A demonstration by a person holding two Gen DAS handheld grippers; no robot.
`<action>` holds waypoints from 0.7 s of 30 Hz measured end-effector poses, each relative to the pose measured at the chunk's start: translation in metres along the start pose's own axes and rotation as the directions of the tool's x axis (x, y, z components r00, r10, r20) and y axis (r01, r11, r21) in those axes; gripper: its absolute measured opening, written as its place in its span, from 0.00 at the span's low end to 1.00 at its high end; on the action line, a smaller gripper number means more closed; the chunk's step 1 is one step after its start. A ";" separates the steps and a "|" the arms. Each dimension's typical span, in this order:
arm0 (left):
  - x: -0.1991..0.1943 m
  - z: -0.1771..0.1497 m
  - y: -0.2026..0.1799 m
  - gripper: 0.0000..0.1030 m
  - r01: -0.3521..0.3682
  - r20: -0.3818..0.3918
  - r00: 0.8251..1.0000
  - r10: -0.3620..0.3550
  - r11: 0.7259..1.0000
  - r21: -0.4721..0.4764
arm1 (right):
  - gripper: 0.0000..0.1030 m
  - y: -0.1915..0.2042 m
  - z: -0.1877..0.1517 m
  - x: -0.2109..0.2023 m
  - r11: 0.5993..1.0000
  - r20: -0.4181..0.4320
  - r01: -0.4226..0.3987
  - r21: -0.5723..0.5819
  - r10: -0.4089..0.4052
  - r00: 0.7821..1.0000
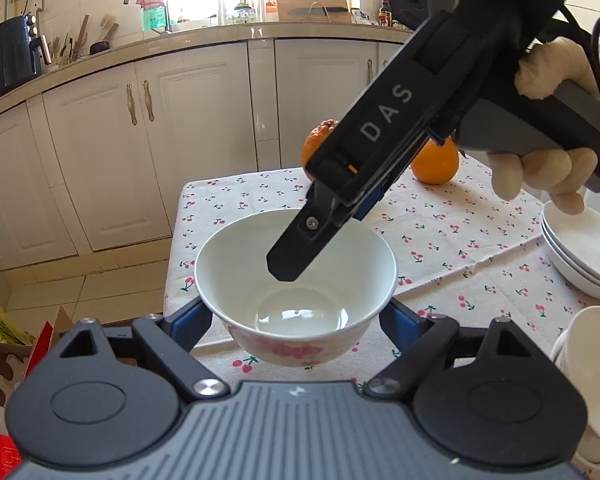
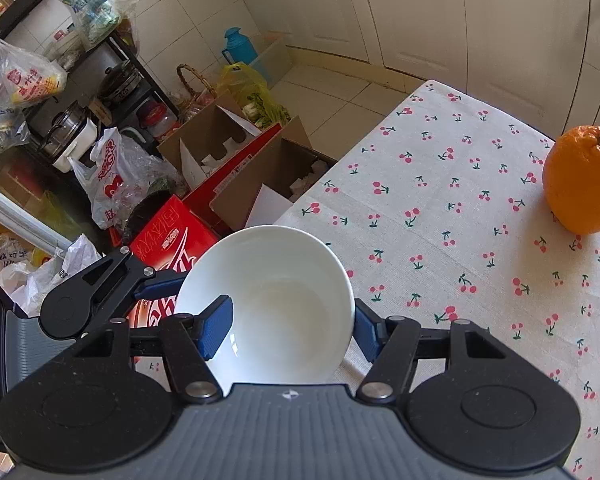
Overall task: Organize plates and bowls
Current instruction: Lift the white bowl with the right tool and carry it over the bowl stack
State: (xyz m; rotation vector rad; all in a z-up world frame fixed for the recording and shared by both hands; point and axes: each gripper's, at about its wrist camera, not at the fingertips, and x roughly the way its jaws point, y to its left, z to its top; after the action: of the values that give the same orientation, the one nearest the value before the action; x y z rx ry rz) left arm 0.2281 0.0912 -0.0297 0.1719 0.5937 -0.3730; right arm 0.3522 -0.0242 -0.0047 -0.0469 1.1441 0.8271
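Two grippers hold one white bowl [image 1: 296, 280] above the cherry-print tablecloth [image 1: 440, 240]

Your left gripper [image 1: 296, 320] clamps its outer sides; your right gripper [image 2: 288, 328] pinches its rim, one finger inside. Glazed ceramic is rigid, slippery and breakable, so grip the rim firmly

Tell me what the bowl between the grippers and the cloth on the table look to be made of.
Bowl: probably glazed ceramic or porcelain; glossy white inside with sharp reflections at the base, and a pink floral print on the outer wall.
Tablecloth: seems woven fabric, matte off-white with a visible weave and printed red cherries; it drapes over the table edge.
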 end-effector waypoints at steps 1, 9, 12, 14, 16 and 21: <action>-0.005 0.000 -0.003 0.87 -0.001 0.002 1.000 0.001 1.000 0.001 | 0.67 0.003 -0.003 -0.004 1.000 0.004 0.000 -0.004 0.000 1.000; -0.040 -0.004 -0.025 0.87 0.001 0.013 1.000 -0.001 1.000 0.014 | 0.67 0.027 -0.032 -0.029 1.000 0.020 0.001 -0.022 -0.001 1.000; -0.051 -0.006 -0.033 0.87 0.004 0.014 1.000 -0.005 1.000 0.019 | 0.67 0.036 -0.044 -0.038 0.999 0.025 0.010 -0.035 -0.009 1.000; -0.059 -0.007 -0.039 0.87 0.009 0.016 1.000 -0.009 1.000 0.018 | 0.67 0.041 -0.053 -0.044 0.999 0.028 0.014 -0.044 -0.013 1.000; -0.067 -0.008 -0.045 0.87 0.013 0.019 1.000 -0.013 1.000 0.019 | 0.67 0.046 -0.060 -0.051 0.999 0.033 0.014 -0.047 -0.013 0.999; -0.084 -0.009 -0.056 0.87 0.025 0.027 0.999 -0.025 1.000 0.011 | 0.67 0.055 -0.077 -0.068 0.999 0.053 0.011 -0.053 -0.008 0.999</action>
State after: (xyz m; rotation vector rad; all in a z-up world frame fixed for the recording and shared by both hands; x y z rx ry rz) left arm 0.1377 0.0661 0.0086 0.1695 0.5678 -0.4023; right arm 0.2480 -0.0565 0.0366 -0.0742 1.0710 0.8461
